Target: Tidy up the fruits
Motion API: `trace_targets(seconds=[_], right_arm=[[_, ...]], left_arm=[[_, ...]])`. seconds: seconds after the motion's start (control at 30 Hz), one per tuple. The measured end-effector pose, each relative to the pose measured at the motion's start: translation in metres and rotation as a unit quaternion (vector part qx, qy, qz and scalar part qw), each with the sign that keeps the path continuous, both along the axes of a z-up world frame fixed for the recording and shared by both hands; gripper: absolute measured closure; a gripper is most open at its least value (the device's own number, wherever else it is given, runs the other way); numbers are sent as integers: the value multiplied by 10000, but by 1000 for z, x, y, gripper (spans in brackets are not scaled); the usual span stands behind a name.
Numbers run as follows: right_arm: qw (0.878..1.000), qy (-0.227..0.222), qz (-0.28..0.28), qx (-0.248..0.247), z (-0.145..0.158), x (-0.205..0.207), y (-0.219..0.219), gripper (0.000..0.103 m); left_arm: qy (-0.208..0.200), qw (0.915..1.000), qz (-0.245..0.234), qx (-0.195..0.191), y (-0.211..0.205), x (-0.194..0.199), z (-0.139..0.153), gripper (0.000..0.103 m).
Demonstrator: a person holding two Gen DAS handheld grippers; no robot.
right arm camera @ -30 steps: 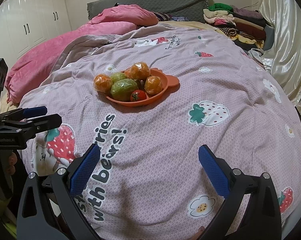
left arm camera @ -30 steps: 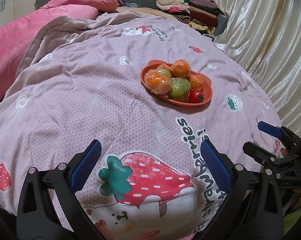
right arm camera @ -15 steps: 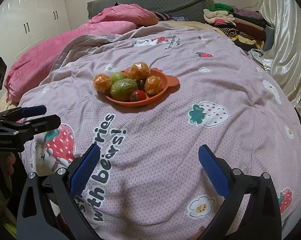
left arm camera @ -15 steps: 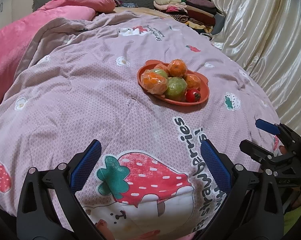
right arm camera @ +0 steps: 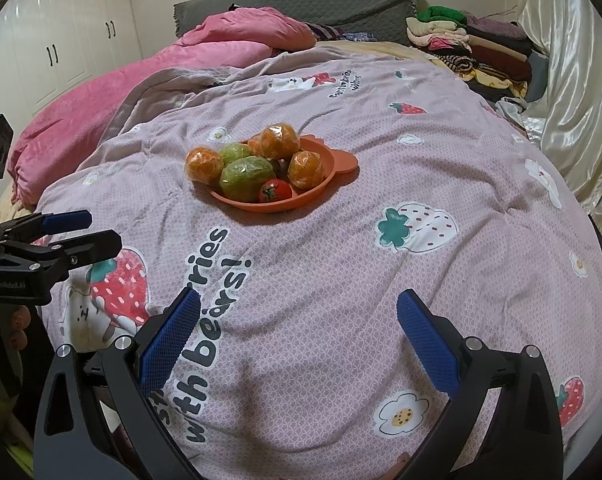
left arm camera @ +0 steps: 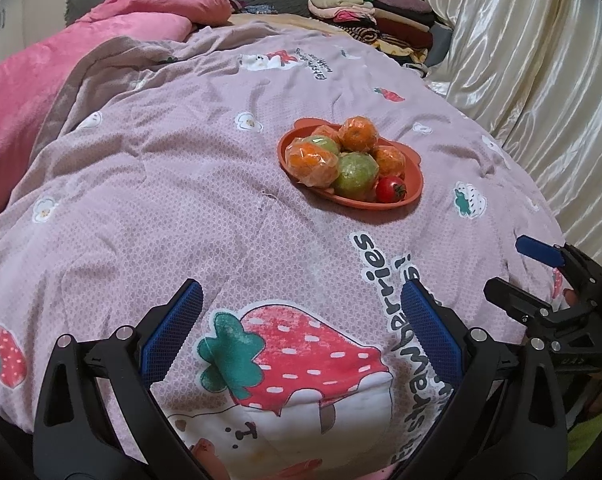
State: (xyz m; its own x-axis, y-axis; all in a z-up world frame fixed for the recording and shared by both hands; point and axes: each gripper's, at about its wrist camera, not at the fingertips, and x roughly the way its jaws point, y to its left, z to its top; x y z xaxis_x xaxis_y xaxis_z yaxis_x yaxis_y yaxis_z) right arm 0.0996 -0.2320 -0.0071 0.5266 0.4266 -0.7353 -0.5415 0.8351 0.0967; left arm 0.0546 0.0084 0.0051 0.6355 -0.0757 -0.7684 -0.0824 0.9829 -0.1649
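An orange plate point(left arm camera: 415, 188) point(right arm camera: 333, 168) sits on the pink printed bed cover, piled with wrapped oranges point(left arm camera: 313, 162) point(right arm camera: 279, 142), green wrapped fruits point(left arm camera: 357, 174) point(right arm camera: 247, 178) and a red tomato point(left arm camera: 391, 189) point(right arm camera: 275, 191). My left gripper point(left arm camera: 299, 330) is open and empty, low over the near edge of the bed, well short of the plate. My right gripper point(right arm camera: 297, 328) is open and empty too, near the front edge. Each gripper shows at the side of the other's view point(left arm camera: 541, 276) point(right arm camera: 65, 232).
A pink blanket point(right arm camera: 149, 80) lies at the far left of the bed. Folded clothes point(right arm camera: 473, 52) are stacked at the far right by a shiny cream curtain point(left arm camera: 533, 60). White wardrobe doors point(right arm camera: 61, 44) stand at the left.
The left gripper has tilted slightly, so the plate sits a little lower in its view. The right gripper has hardly moved. Both stay open.
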Motion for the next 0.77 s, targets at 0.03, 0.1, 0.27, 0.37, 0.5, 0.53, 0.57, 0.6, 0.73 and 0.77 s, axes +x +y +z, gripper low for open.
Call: trace_targets(seconds=[0.03,0.1,0.27,0.37,0.5,0.53,0.57,0.6,0.73,0.77], right_arm=[[10000,2,-7,-5,-1,0,0,5],[10000,12,-24,-19,-2,1,-1,5],[10000,22,-69,-55,-5,3,0,5],[9999,73,-113,-70,-9,7,0,5],[9996,82,-237,-158,-15,16,-2,5],[9994,61,-287,-161,-16,19,-4,5],[9991,44,-395,-178,-18,25,-7,5],[9986,63,-487,-186,-20,31,-10,5],[9949,-14,-978,-258,-21,75,-35,5],[9934,-39,-1101,-306,-20,86,-42,5]], left_arm=[[16,10000,-2,7,0,0,-1,10],[30,10000,6,29,1,1,-1,10],[65,9999,85,88,5,3,-3,10],[-36,9995,308,110,12,4,-1,10],[-419,9974,589,-80,32,5,8,10],[-427,9969,642,-126,37,8,9,10],[-404,9963,744,-157,45,13,9,10],[-324,9958,851,-43,50,19,8,10],[24,9896,1336,528,81,49,-8,10],[121,9880,1427,575,93,60,-14,10]])
